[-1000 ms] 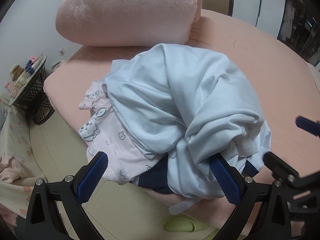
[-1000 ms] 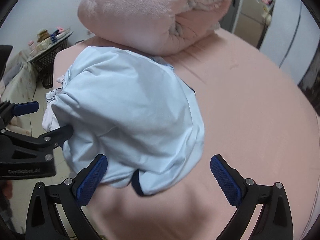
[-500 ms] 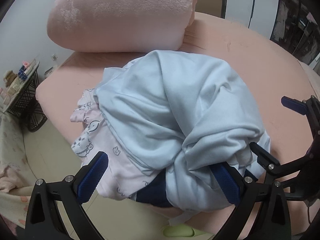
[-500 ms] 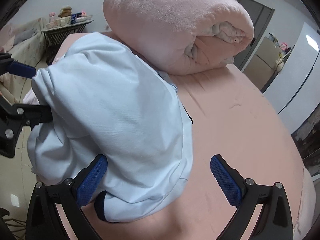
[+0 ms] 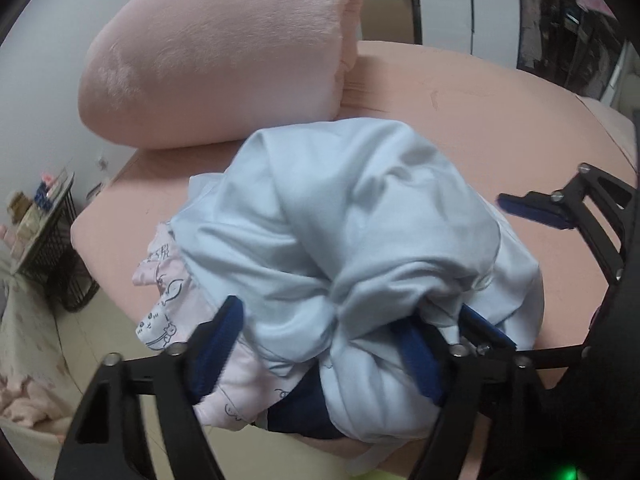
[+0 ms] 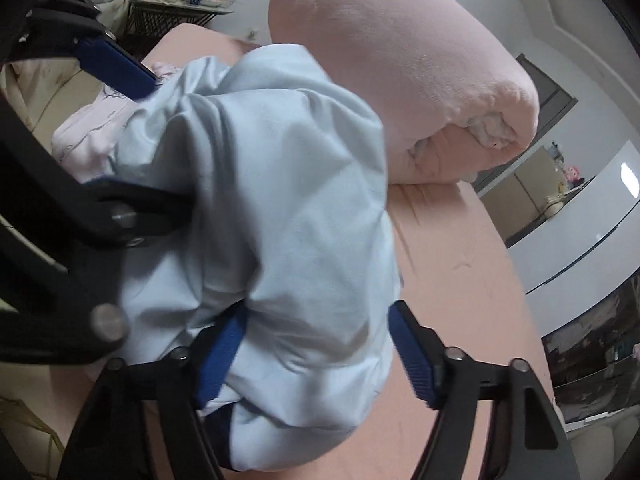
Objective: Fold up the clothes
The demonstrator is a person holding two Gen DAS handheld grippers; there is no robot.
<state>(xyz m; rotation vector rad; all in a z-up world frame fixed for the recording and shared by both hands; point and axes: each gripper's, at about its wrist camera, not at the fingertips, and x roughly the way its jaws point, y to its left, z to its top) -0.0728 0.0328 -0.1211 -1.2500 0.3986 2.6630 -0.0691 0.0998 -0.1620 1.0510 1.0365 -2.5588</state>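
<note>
A crumpled light blue garment (image 5: 360,208) lies heaped near the corner of a pink bed (image 5: 480,120). It covers a pale pink printed garment (image 5: 168,292) and a navy piece (image 5: 304,412). My left gripper (image 5: 318,354) is closing on the near bunch of the blue cloth, and its pads press into the folds. In the right wrist view, my right gripper (image 6: 316,358) is closing on the other side of the same blue garment (image 6: 280,160), cloth bulging between its pads. One finger (image 6: 116,60) of the left gripper shows at the upper left.
A big rolled pink blanket (image 5: 220,60) lies on the bed just behind the heap. A black wire side table (image 5: 44,240) with small items stands on the floor to the left. Bare pink sheet (image 6: 460,260) stretches to the right of the clothes.
Both grippers have narrowed from wide open onto the blue garment. The right gripper has rolled and come closer, with the heap now filling its view. The cloth is bunched tighter.
</note>
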